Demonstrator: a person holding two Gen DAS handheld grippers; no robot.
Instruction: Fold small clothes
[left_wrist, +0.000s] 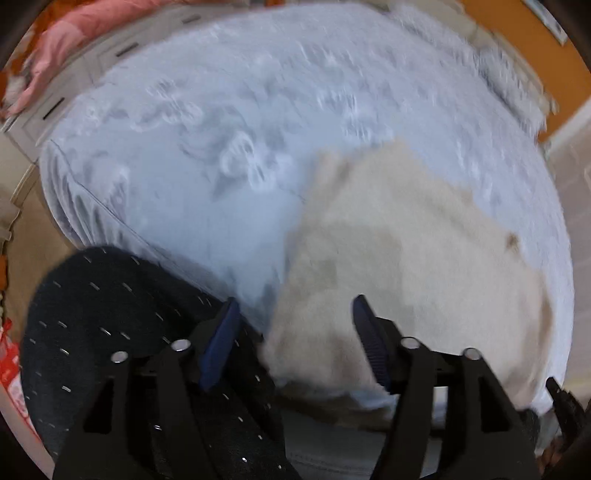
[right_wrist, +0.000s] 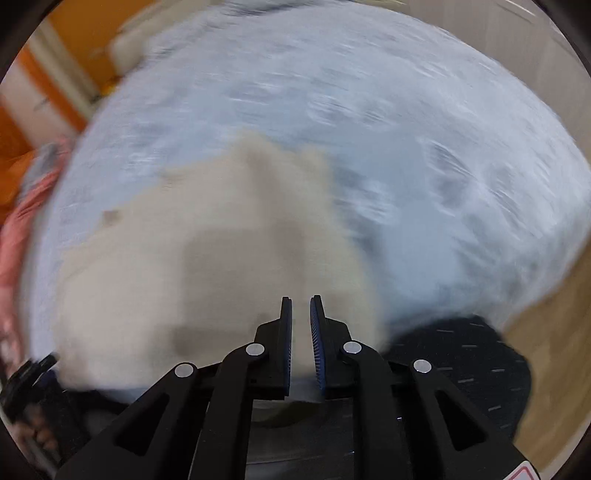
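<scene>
bedding fills most of both views: a pale blue bed cover (left_wrist: 229, 155) with swirly white flowers on it. both pictures are blurry.

in the left wrist view, far left, a pink cloth (left_wrist: 48, 55) lies in a heap up in the corner, past the edge of the bed. below it, near the bottom left, sits a dark round cushion (left_wrist: 99, 317) with little white dashes. it is right next to the bed edge and partly behind the left gripper (left_wrist: 293, 347). this gripper has its two blue pads spread wide, and nothing is between them. to the right of the cushion lies the cream cloth (left_wrist: 399, 258), the small piece of clothing. it is spread on the bed cover near the front edge, a bit rumpled, with a small brown mark near its right side. an orange wall (left_wrist: 517, 48) shows at the top right.

in the right wrist view, the orange wall and the pink cloth are on the left. the cream cloth (right_wrist: 207, 266) lies in the middle. the right gripper (right_wrist: 301, 332) has its pads nearly together with a thin gap, over the near edge of the cream cloth. i cannot tell if it pinches the cloth. the dark cushion (right_wrist: 469, 358) sits at the right.
</scene>
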